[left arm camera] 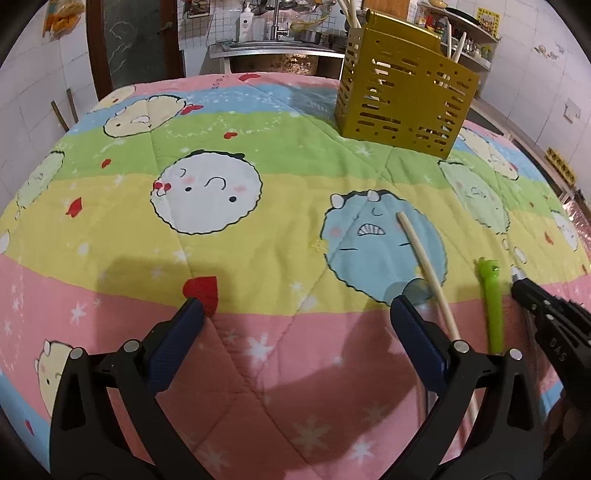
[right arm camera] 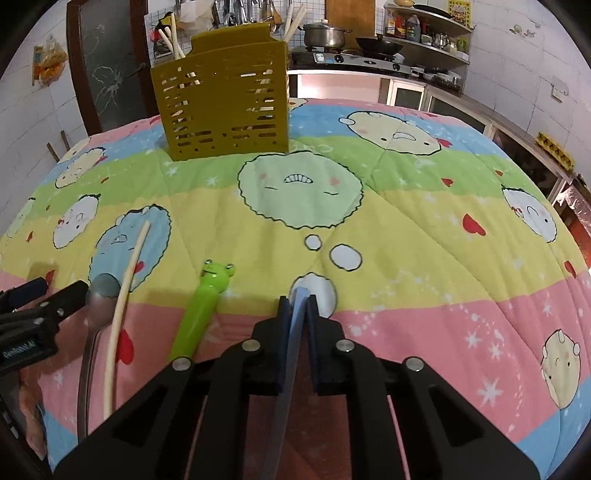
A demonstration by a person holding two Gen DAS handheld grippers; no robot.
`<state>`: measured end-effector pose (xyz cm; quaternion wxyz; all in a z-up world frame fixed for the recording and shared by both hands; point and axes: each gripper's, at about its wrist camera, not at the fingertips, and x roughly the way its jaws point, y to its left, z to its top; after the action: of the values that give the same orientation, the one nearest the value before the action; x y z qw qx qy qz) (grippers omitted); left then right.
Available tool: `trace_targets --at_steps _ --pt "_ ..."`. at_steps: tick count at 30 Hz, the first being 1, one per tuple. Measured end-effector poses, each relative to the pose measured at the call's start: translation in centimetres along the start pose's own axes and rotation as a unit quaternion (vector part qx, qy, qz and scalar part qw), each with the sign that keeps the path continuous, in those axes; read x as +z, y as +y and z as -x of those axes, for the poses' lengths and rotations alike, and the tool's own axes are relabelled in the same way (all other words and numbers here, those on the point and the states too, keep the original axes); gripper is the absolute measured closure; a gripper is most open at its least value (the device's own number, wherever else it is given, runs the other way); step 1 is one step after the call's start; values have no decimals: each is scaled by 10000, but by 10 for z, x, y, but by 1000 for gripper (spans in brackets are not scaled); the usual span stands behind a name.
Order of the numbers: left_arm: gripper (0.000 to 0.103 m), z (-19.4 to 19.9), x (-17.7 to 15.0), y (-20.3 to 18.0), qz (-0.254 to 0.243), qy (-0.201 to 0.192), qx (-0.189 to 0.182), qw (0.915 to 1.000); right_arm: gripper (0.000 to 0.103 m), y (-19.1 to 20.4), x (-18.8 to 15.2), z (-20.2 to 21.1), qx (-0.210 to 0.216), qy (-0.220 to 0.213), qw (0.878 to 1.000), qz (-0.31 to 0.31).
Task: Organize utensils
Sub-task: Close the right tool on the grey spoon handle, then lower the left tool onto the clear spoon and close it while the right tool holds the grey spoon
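A gold slotted utensil holder (left arm camera: 404,98) stands at the far side of the quilt-covered table, with several chopsticks in it; it also shows in the right wrist view (right arm camera: 225,98). My left gripper (left arm camera: 295,308) is open and empty above the quilt. Just right of it lie a metal spoon (left arm camera: 415,290), a cream chopstick (left arm camera: 428,275) and a green frog-headed utensil (left arm camera: 493,306). My right gripper (right arm camera: 300,301) is shut on a thin blue utensil (right arm camera: 291,350). The spoon (right arm camera: 96,310), chopstick (right arm camera: 123,291) and frog utensil (right arm camera: 201,306) lie to its left.
The table is covered by a striped cartoon quilt (right arm camera: 406,229). Behind it are a sink (left arm camera: 273,46), a stove with a pot (right arm camera: 327,35) and pan, and shelves. The right gripper's body (left arm camera: 550,325) is at the left wrist view's right edge.
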<state>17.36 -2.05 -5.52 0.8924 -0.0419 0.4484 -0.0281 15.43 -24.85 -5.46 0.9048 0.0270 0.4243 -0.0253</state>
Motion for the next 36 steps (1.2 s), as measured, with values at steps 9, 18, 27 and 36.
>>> trace_targets --at_steps 9,18,27,36 --pt "5 11 -8 -14 -120 -9 87 9999 93 -18 0 0 82 -15 9999 -57" --pt "5 20 -10 -18 -142 -56 144 9998 93 -23 -2 -2 227 -48 9996 -150" --pt "6 4 -18 -38 -267 233 25 9994 93 -24 -3 -1 256 -52 9995 -188" --pt "23 -8 -2 -45 -194 270 61 9994 93 -22 -2 0 198 34 9997 -120"
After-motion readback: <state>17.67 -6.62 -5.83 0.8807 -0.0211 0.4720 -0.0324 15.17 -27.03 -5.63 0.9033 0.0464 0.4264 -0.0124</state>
